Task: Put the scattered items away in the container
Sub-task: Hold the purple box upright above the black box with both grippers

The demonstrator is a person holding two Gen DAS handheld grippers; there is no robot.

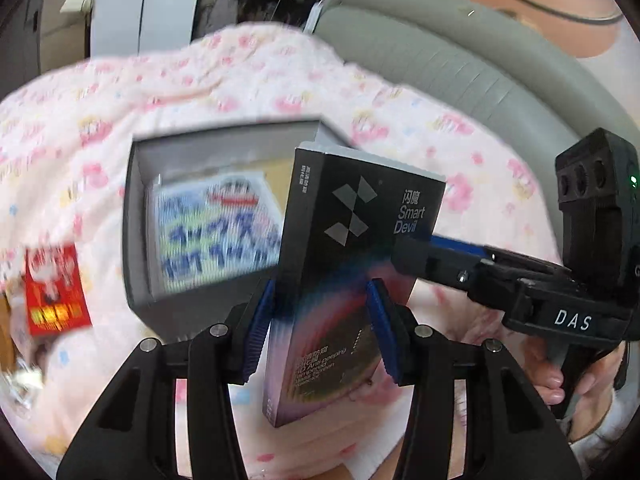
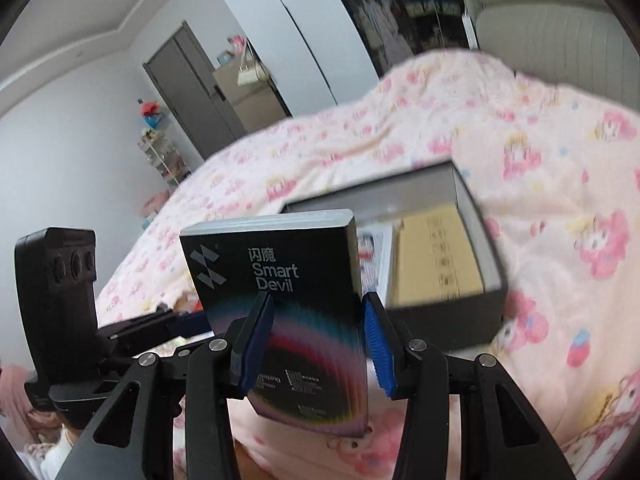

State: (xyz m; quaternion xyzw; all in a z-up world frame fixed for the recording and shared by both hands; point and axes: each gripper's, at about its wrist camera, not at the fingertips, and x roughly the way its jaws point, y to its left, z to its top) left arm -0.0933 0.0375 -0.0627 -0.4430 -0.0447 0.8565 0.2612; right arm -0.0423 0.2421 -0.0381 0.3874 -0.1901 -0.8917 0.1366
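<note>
A black "Smart Devil" box (image 1: 340, 264) with a rainbow print is held in the air above the pink bedspread, just short of an open grey container (image 1: 138, 216). Both grippers grip it. My left gripper (image 1: 320, 332) is shut on its lower part. My right gripper (image 2: 318, 340) is shut on it too, and its fingers (image 1: 416, 258) reach in from the right in the left wrist view. The box (image 2: 280, 276) and the container (image 2: 476, 208) also show in the right wrist view. The container holds a printed packet (image 1: 216, 232) and a tan carton (image 2: 436, 256).
A red packet (image 1: 54, 292) lies on the bedspread left of the container. A grey padded headboard (image 1: 460, 64) runs behind the bed. A door and a small shelf (image 2: 160, 152) stand at the far wall.
</note>
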